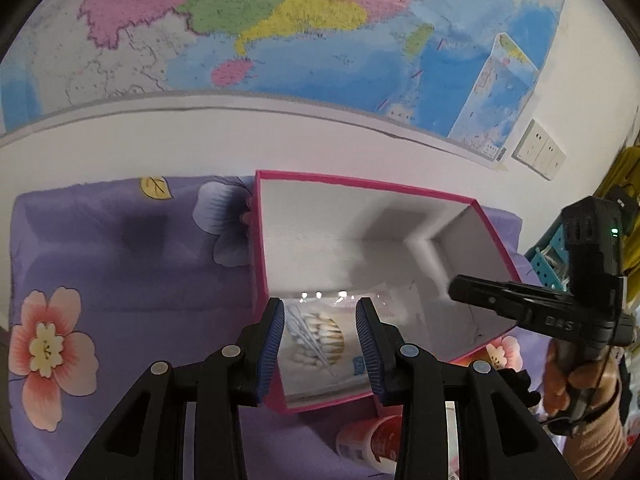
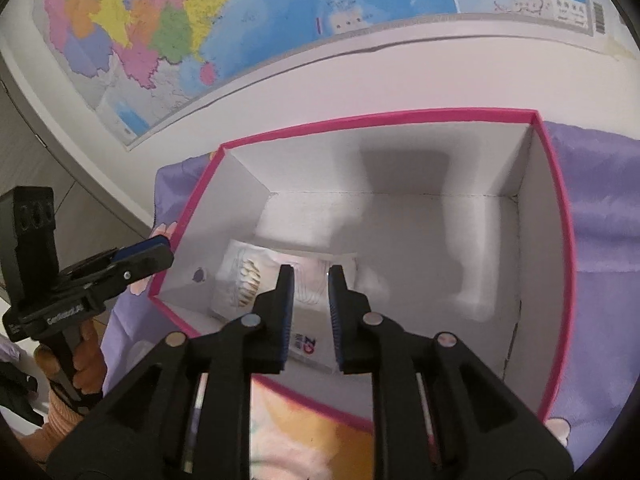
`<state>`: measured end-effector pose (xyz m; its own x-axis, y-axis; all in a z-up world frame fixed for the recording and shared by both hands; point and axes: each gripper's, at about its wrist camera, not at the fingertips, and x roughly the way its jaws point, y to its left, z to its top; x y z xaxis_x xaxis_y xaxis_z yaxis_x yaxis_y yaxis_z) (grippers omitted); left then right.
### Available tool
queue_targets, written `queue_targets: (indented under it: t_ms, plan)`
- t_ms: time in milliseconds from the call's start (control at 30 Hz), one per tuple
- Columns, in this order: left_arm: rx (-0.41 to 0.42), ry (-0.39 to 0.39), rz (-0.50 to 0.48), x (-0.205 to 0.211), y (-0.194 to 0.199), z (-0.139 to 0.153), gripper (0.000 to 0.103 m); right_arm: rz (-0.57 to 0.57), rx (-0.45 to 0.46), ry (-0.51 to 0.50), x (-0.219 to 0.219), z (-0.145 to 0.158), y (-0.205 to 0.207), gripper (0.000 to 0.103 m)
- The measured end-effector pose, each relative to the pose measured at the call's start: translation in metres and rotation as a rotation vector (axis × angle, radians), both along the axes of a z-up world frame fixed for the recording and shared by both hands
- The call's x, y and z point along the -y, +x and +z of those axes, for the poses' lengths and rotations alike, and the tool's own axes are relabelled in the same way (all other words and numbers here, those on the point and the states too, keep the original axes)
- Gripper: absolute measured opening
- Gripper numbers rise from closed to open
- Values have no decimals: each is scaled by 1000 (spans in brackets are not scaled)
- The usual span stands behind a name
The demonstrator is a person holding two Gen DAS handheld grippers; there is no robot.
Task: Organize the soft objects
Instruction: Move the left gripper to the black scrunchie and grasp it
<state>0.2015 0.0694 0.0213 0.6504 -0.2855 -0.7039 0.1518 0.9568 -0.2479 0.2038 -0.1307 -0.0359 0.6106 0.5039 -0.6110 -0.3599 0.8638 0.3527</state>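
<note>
Pink-rimmed box (image 2: 558, 216) holds the cotton swab packet (image 2: 244, 280) in its near-left corner. Our right gripper (image 2: 310, 280) hangs over it, jaws apart, empty; our left gripper (image 1: 320, 312) stands apart too, at the box's near wall. We judge a careless pull-back could snag the rim and tip the box.

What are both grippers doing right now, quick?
Left gripper: open, empty, over the pink-rimmed white cardboard box.
Right gripper: open, above the plastic cotton-swab packet.

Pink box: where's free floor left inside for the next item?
Box floor is bare from the swab packet across to the right wall and back wall. Crowded at the near-left corner, where the packet lies under both grippers: left, right.
</note>
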Motion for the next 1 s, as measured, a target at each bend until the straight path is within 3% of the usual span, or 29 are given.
queue_targets:
  t_ms: [200, 400, 433, 533, 633, 833, 1000]
  plan:
    - [120, 4, -6, 3, -38, 31, 39, 95, 84, 56, 1, 32, -48, 23]
    - [239, 1, -137, 33, -95, 60, 46, 181, 193, 76, 8, 62, -113, 32]
    - [246, -8, -181, 42, -106, 62, 47, 186, 212, 62, 12, 65, -127, 38]
    - [235, -21, -265, 62, -121, 58, 48, 148, 239, 15, 23, 64, -149, 53]
    - [195, -27, -354, 88, -129, 45, 48, 74, 218, -39, 41, 49, -160, 53]
    - [84, -32, -470, 130, -130, 11, 48, -95, 43, -84, 91, -7, -151, 54]
    - [-46, -42, -514, 156, -120, -24, 48, -149, -58, -67, 112, -47, -137, 64]
